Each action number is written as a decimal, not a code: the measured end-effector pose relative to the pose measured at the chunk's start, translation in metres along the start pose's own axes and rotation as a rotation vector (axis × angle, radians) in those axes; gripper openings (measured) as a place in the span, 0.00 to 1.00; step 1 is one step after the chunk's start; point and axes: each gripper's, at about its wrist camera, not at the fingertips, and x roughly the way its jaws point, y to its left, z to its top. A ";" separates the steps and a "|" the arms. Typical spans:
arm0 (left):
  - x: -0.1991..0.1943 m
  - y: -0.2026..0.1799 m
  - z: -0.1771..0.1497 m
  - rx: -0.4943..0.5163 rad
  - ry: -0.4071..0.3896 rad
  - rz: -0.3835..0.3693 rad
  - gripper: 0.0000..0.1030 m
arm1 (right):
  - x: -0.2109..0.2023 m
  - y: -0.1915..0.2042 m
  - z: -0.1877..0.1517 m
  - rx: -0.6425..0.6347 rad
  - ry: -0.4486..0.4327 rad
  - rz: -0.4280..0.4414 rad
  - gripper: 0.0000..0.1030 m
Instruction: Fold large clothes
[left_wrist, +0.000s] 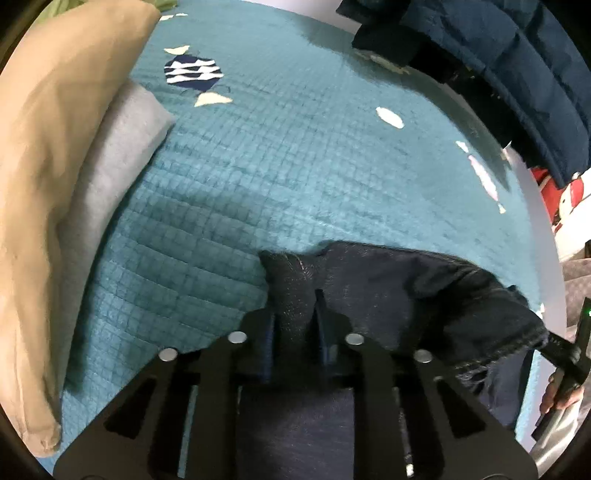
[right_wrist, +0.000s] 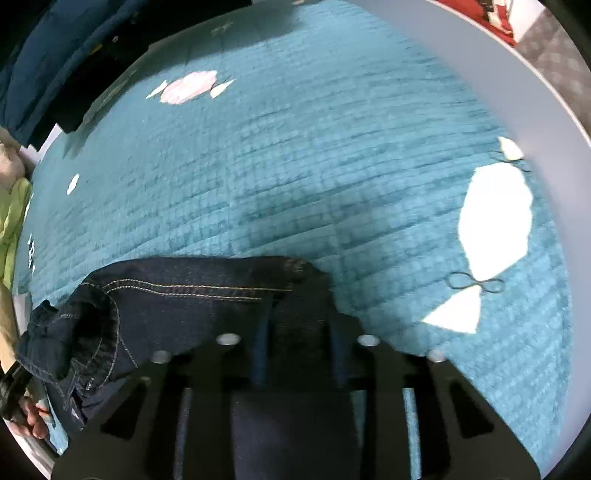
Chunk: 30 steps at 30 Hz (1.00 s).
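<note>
Dark blue jeans hang between my two grippers above a teal quilted bedspread. My left gripper is shut on one end of the jeans' waistband, with denim bunched between its fingers. In the right wrist view my right gripper is shut on the other end of the jeans, whose yellow-stitched waistband runs to the left. The rest of the jeans drops below the grippers, out of sight.
A beige pillow and a folded grey cloth lie at the left of the bed. A dark blue padded jacket lies at the far right corner. The bedspread carries white and pink candy patches.
</note>
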 end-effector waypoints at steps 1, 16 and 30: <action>-0.005 0.000 0.000 -0.002 -0.005 -0.018 0.14 | -0.006 -0.002 -0.001 0.008 -0.011 0.010 0.11; -0.117 -0.046 -0.026 0.140 -0.196 -0.129 0.11 | -0.139 0.007 -0.054 -0.047 -0.271 0.101 0.07; -0.229 -0.007 -0.167 0.180 -0.304 -0.248 0.12 | -0.230 -0.052 -0.234 -0.009 -0.400 0.157 0.07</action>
